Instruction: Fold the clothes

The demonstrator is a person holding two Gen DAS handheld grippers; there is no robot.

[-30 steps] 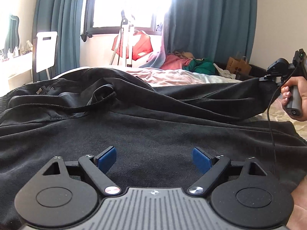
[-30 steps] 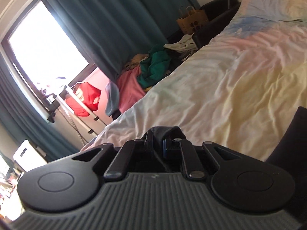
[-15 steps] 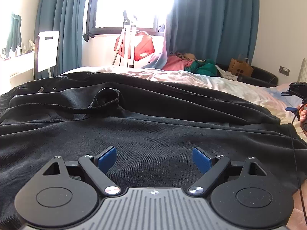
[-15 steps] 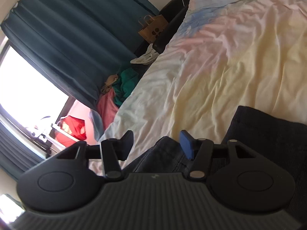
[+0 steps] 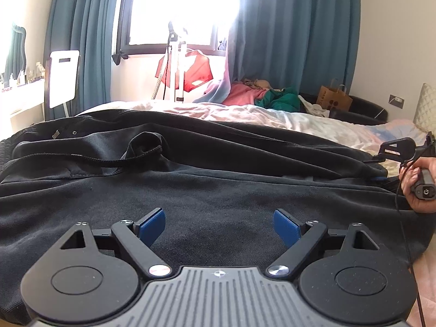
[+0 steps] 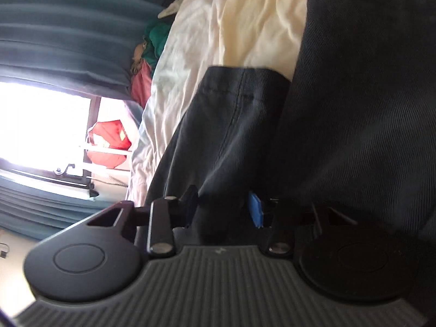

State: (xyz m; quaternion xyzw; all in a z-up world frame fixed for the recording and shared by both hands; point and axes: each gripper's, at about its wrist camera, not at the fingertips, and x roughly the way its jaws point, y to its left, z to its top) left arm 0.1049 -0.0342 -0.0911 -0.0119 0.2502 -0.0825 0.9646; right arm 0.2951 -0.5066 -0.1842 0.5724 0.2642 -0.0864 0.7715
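Black trousers [image 5: 218,177] lie spread across the bed, waistband at the left, legs running right. My left gripper [image 5: 219,226] hovers open just over the cloth, nothing between its blue pads [image 5: 151,224]. In the right wrist view a folded trouser leg end [image 6: 231,125] with a stitched hem runs into my right gripper [image 6: 224,208]. Its jaws are closing with that fabric between them, and the pads do not visibly pinch it. From the left wrist view the right gripper [image 5: 378,169] sits at the far right edge of the trousers, held by a hand [image 5: 417,190].
A pale rumpled bed sheet [image 5: 313,122] lies beyond the trousers. Behind the bed are a heap of pink and green clothes [image 5: 261,95], a paper bag [image 5: 333,99], a drying rack with a red garment [image 5: 190,72], a white chair [image 5: 64,77] and teal curtains [image 5: 294,41].
The right gripper let go of the raised trouser leg, opened, rolled and sank to the bed, then began closing around the leg end. The lifted fabric dropped flat. The left gripper stayed put.
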